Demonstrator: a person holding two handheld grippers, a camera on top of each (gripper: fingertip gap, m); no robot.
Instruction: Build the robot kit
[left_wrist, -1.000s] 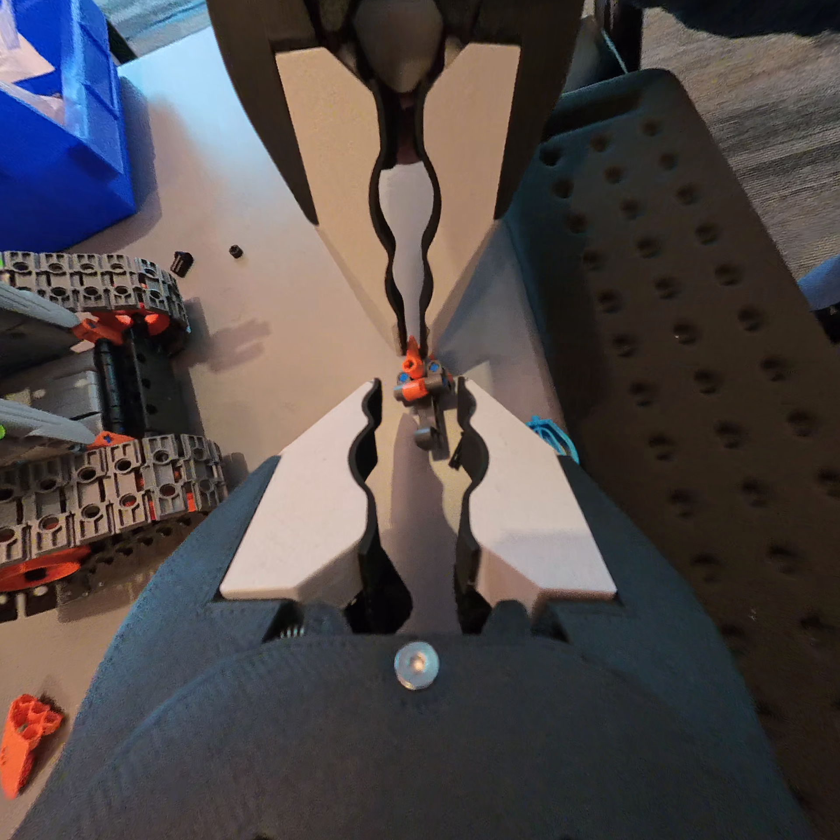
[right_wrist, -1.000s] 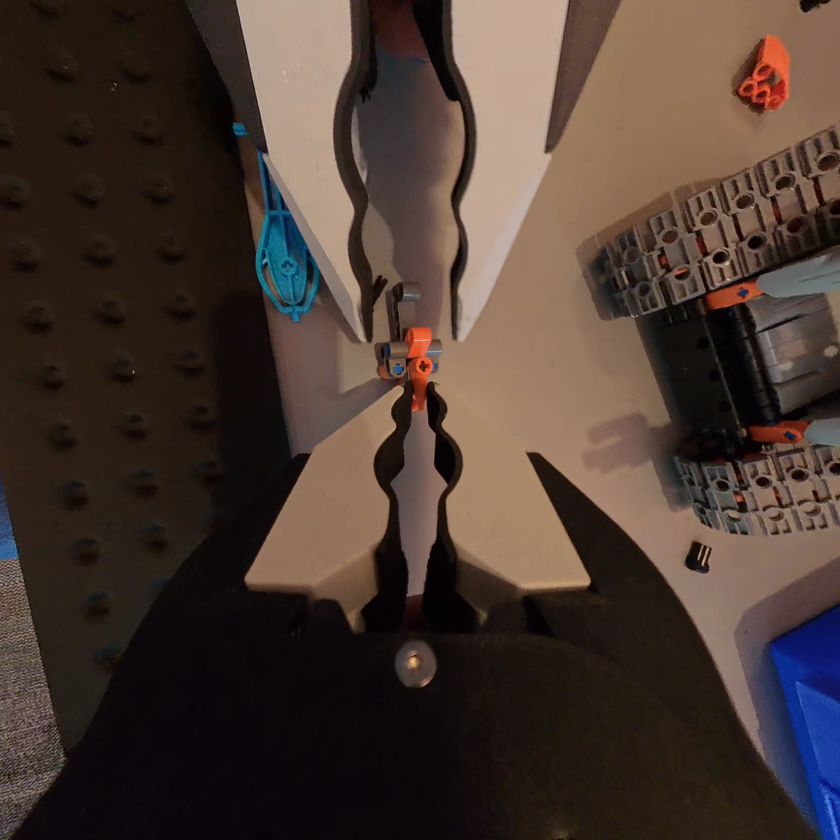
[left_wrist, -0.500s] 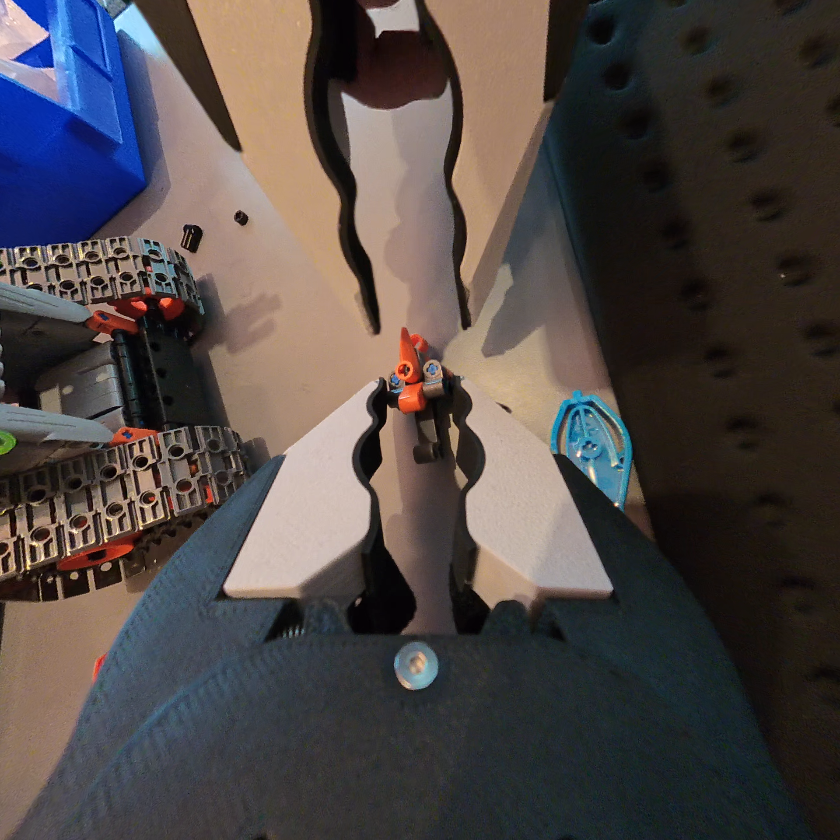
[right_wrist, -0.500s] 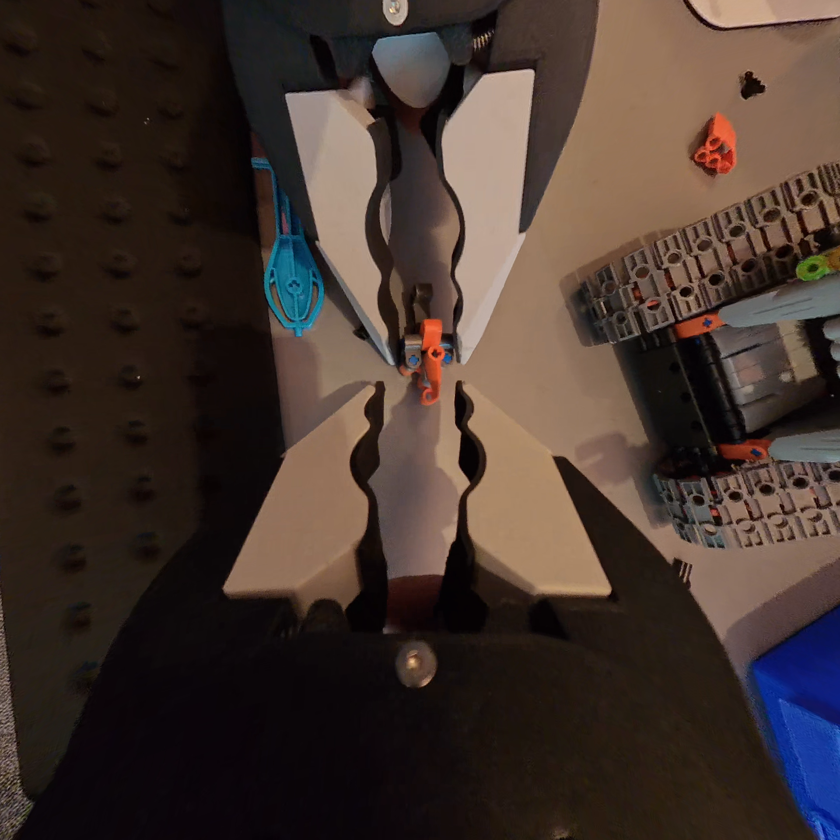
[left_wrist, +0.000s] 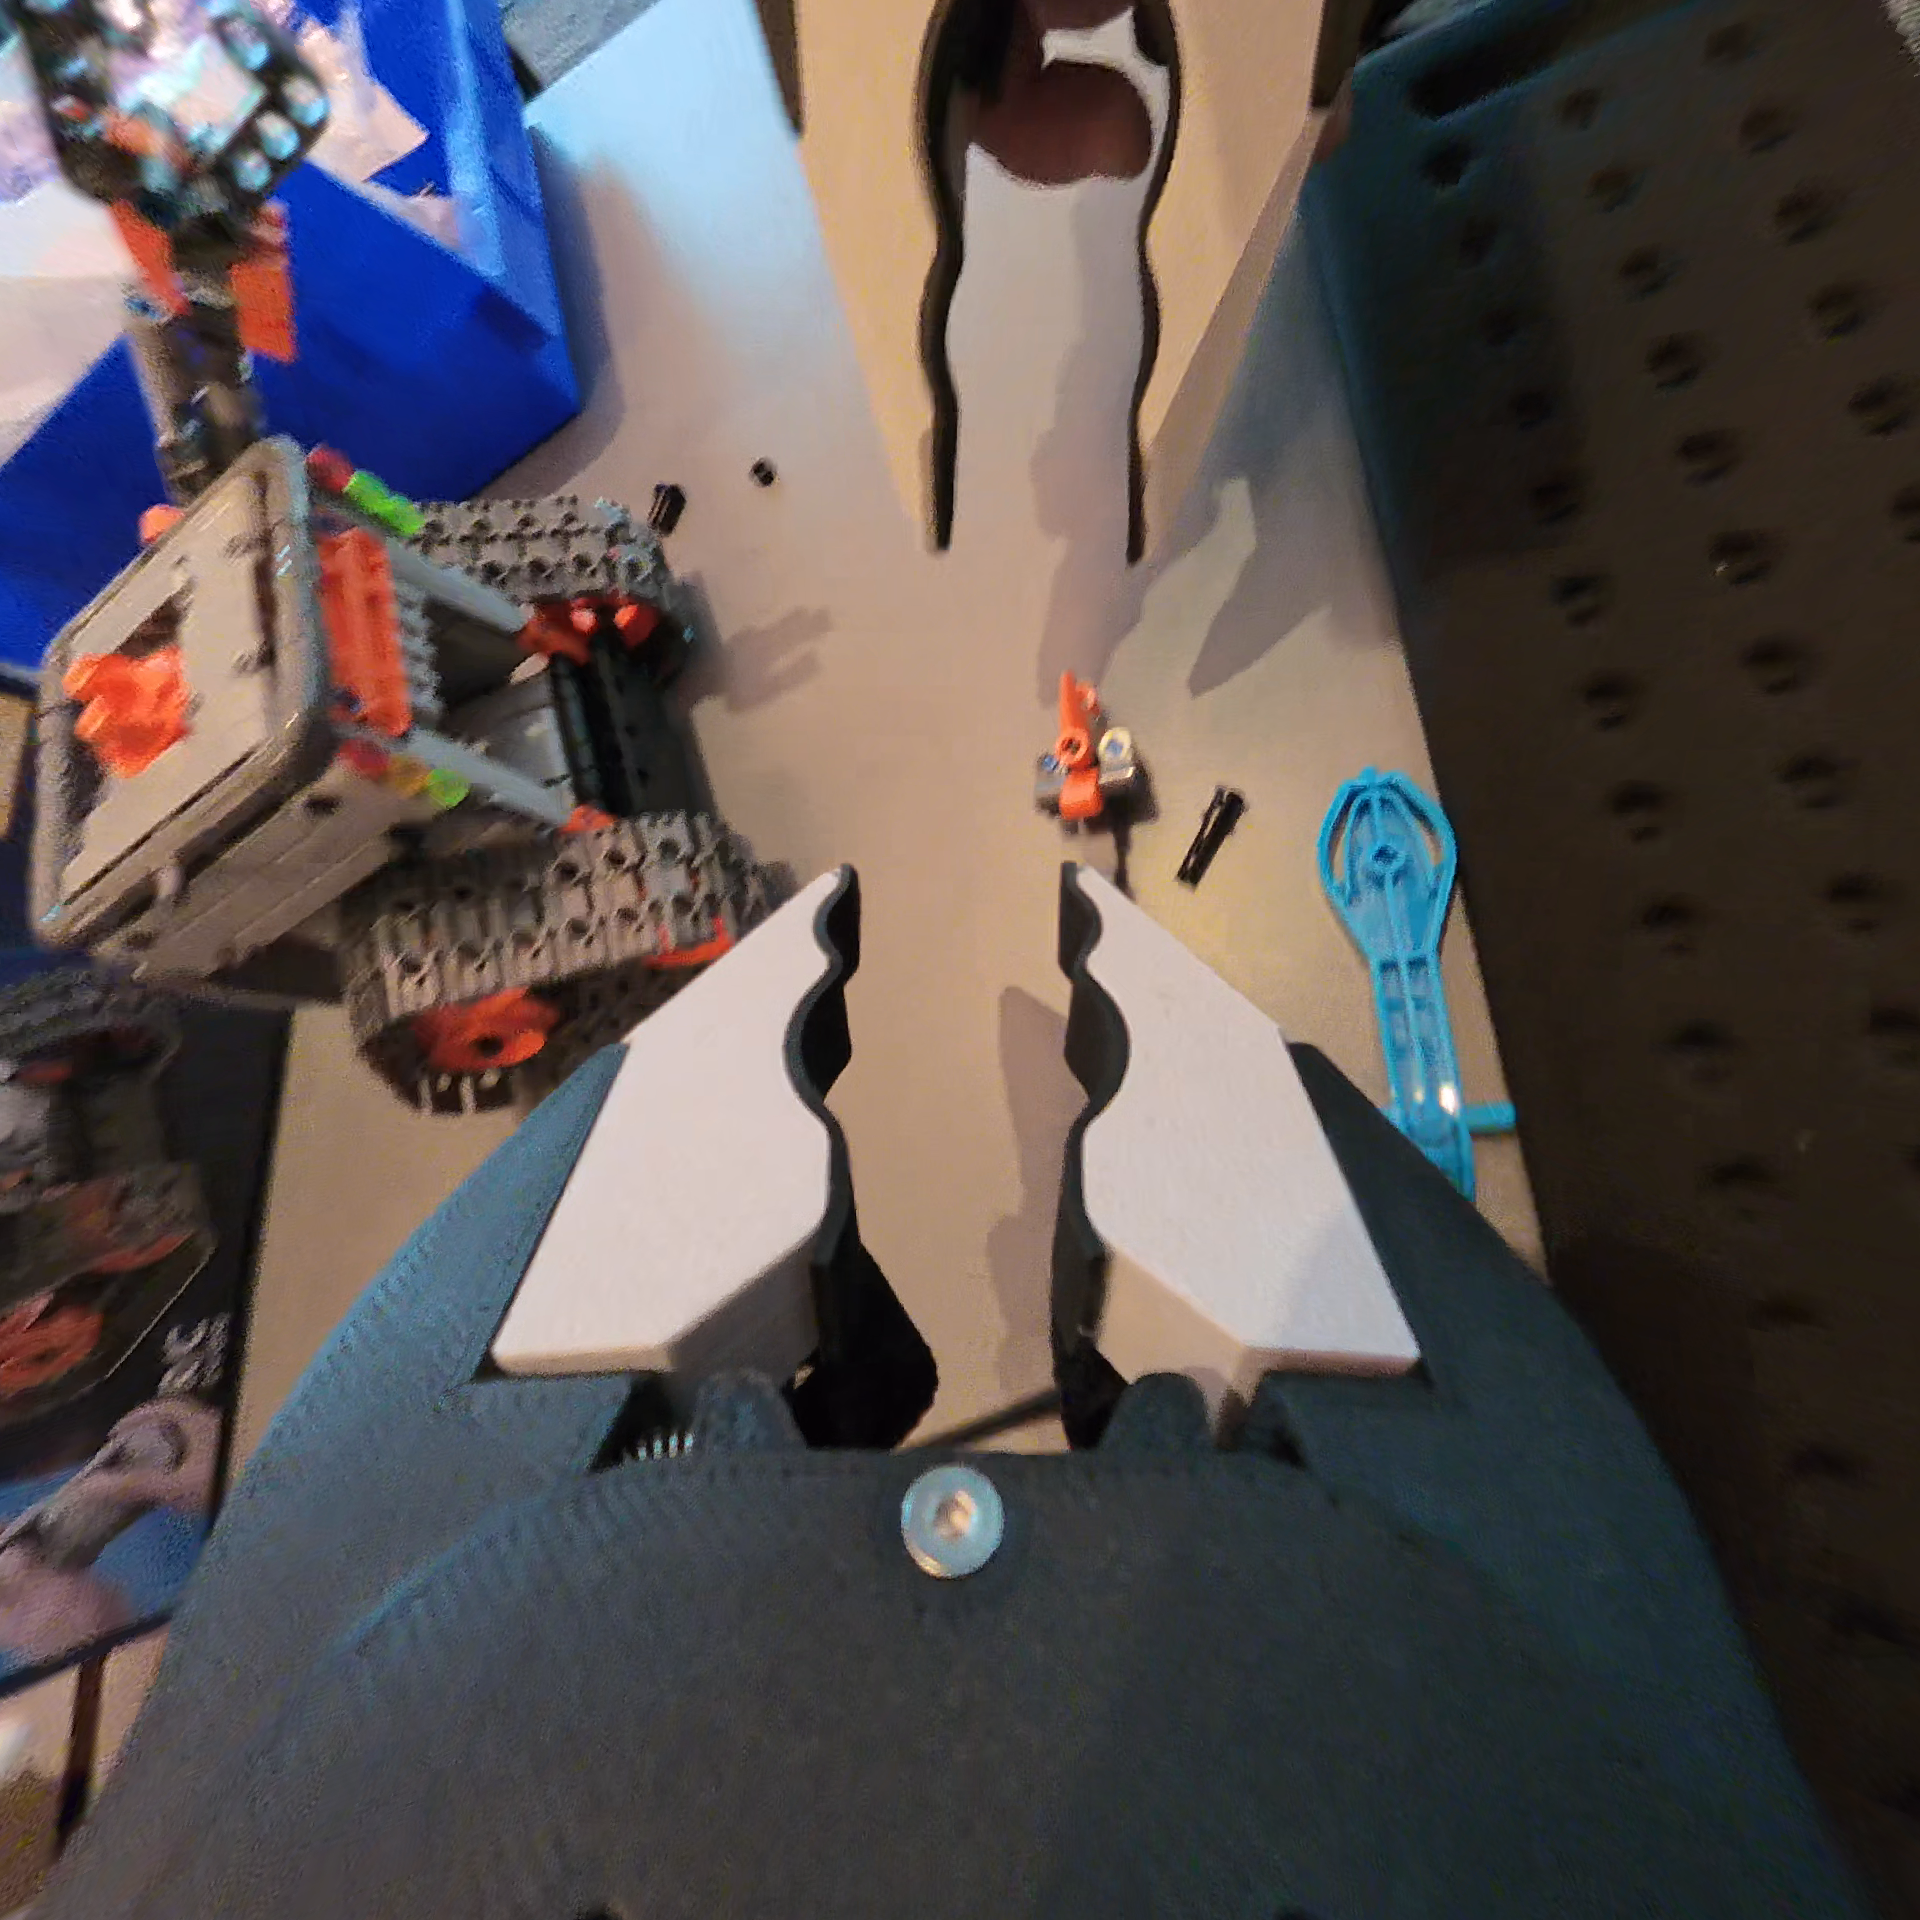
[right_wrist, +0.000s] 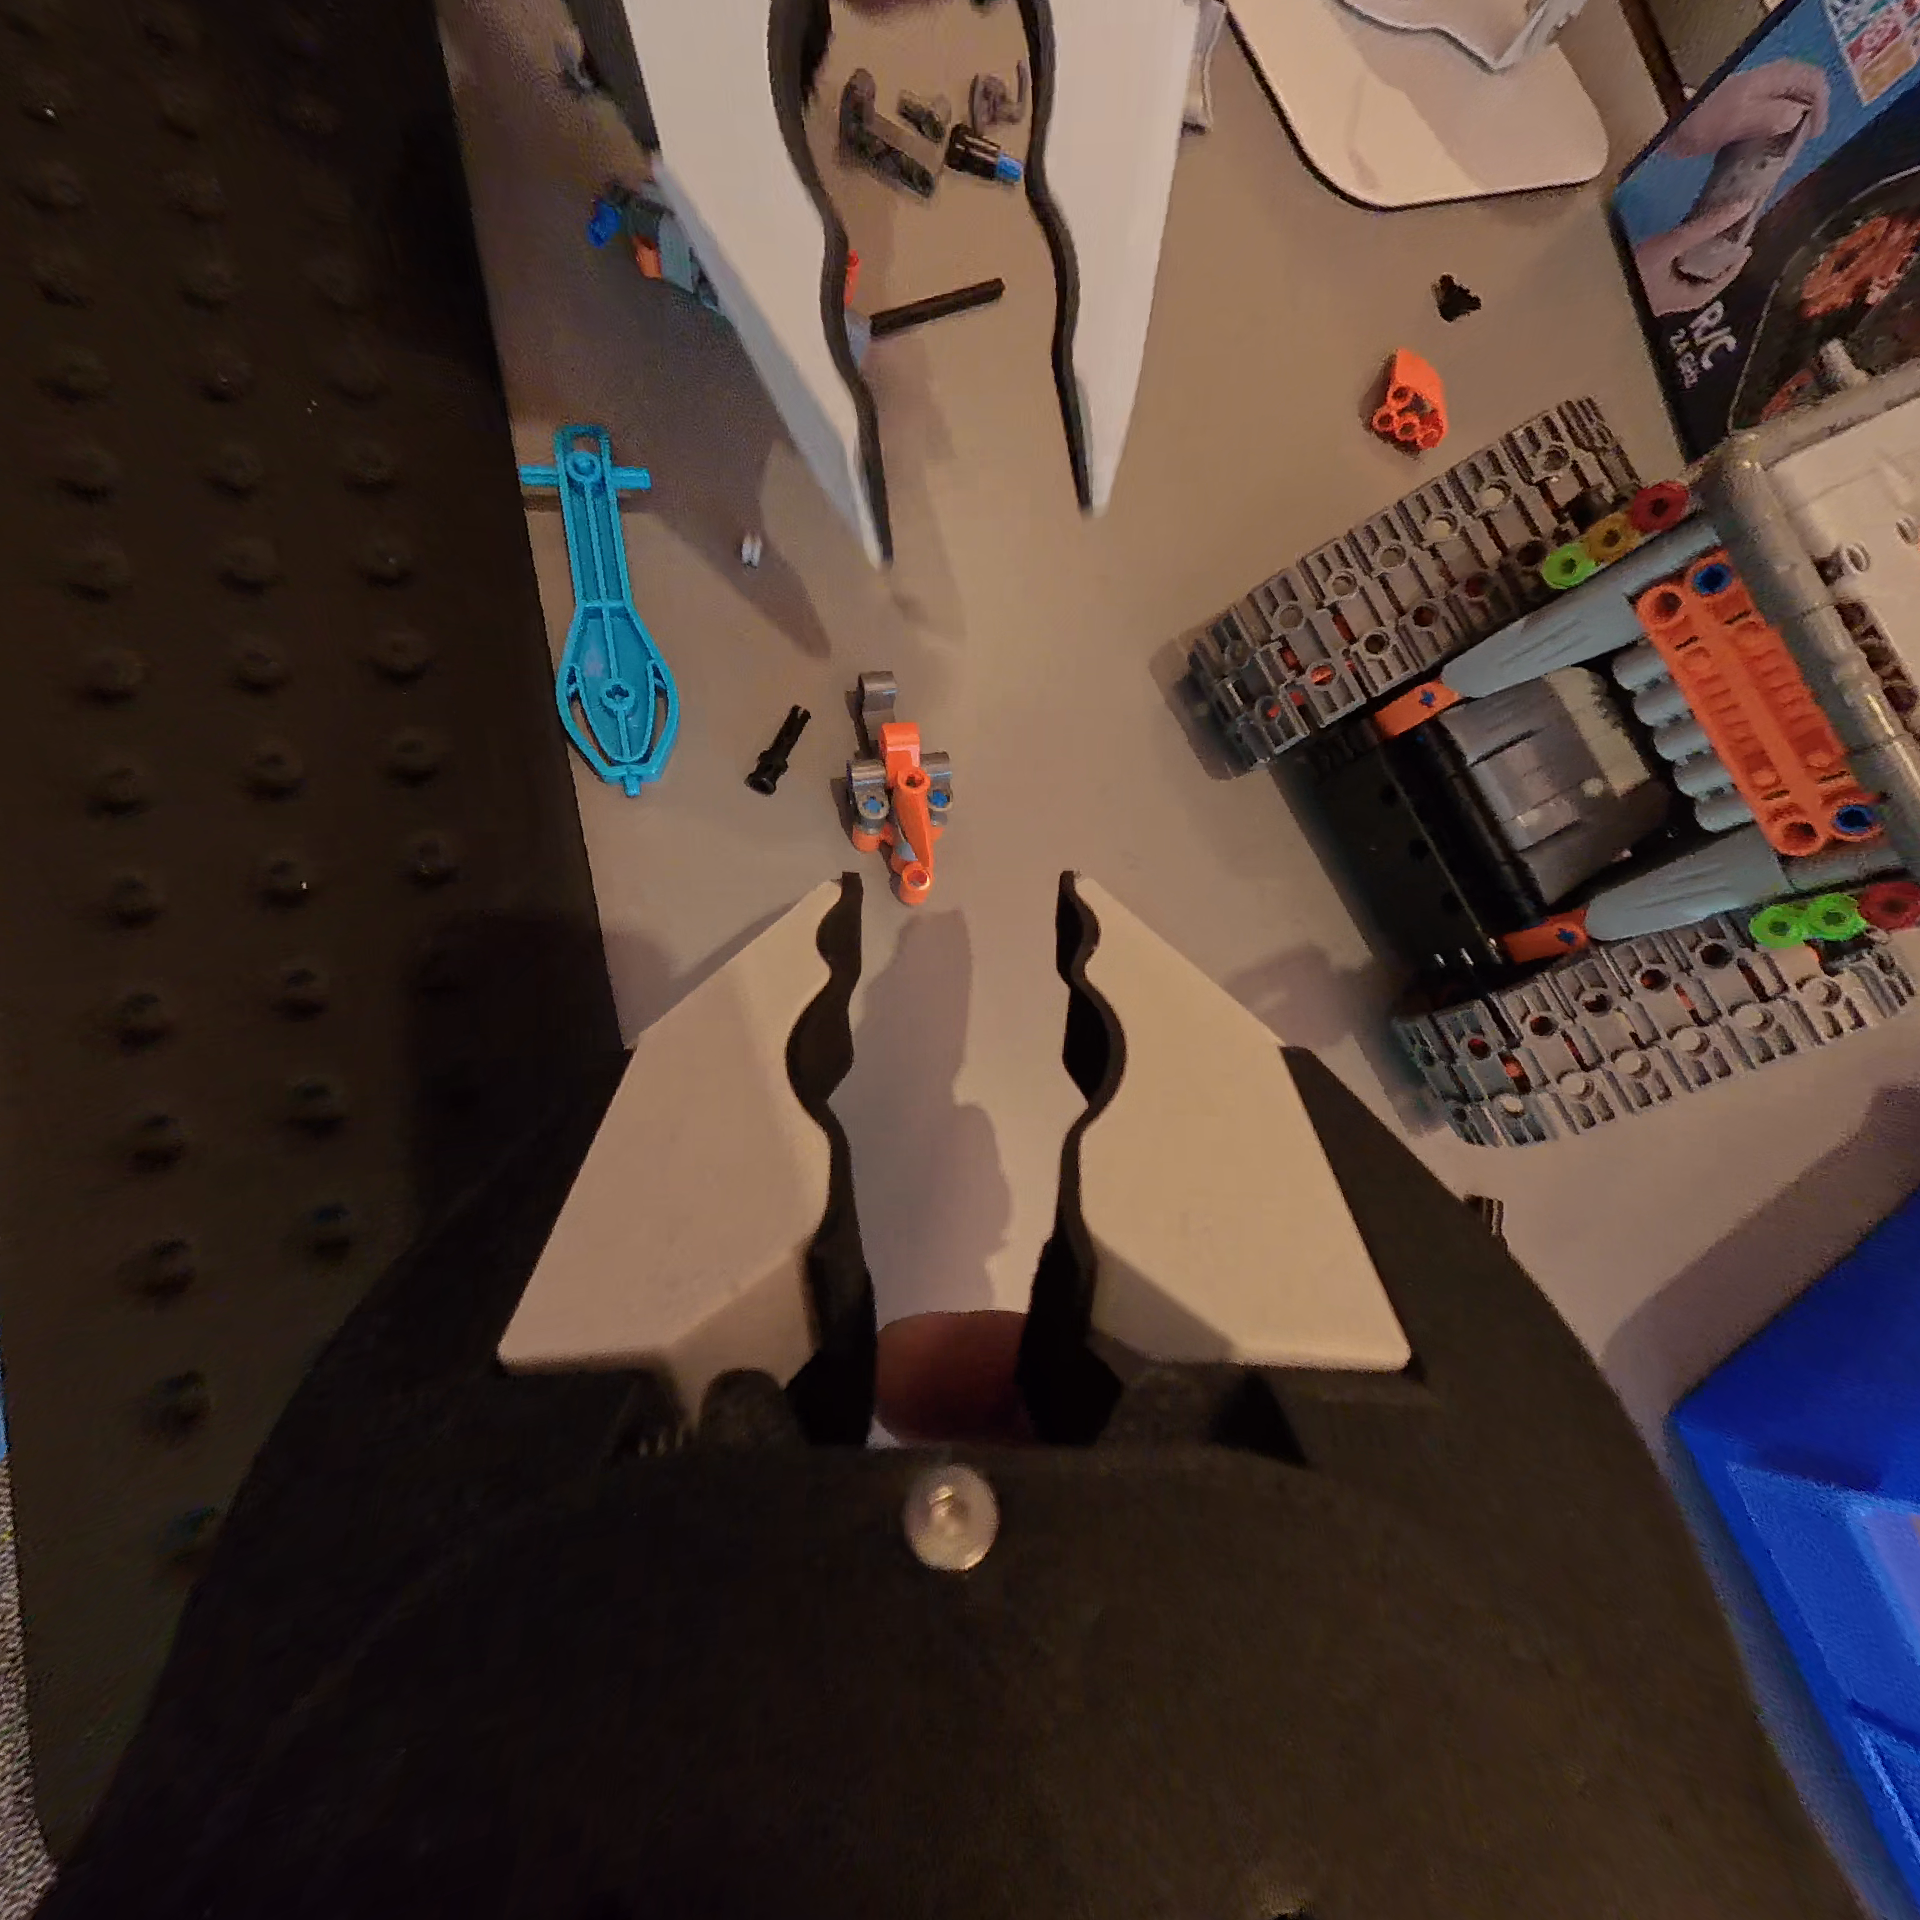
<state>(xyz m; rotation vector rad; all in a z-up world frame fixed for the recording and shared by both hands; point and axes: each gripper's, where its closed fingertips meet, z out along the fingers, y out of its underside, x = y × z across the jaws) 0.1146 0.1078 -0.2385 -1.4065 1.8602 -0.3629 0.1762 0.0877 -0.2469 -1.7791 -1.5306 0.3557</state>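
Observation:
A small orange and grey brick assembly (left_wrist: 1086, 756) lies free on the pale table, also in the right wrist view (right_wrist: 900, 805). My left gripper (left_wrist: 958, 883) is open and empty, raised above the table just short of the assembly. My right gripper (right_wrist: 958, 885) is open and empty, facing it from the opposite side. Each gripper shows in the other's view, the right one (left_wrist: 1039, 545) and the left one (right_wrist: 982, 530). A black pin (left_wrist: 1208, 834) (right_wrist: 777, 764) lies beside the assembly.
A tracked brick vehicle (left_wrist: 416, 769) (right_wrist: 1621, 769) stands to one side. A light blue plastic tool (left_wrist: 1397, 935) (right_wrist: 608, 613) lies by a dark studded mat (left_wrist: 1683, 727) (right_wrist: 239, 623). A blue bin (left_wrist: 416, 260) (right_wrist: 1818, 1538), a printed box (right_wrist: 1787, 197) and loose small parts (right_wrist: 925, 135) are around. The tips of one gripper are about 7 cm away from the tips of the other.
The right gripper let go of the assembly, then the left one released it too. It now lies on the table. Both grippers have pulled back and up, open.

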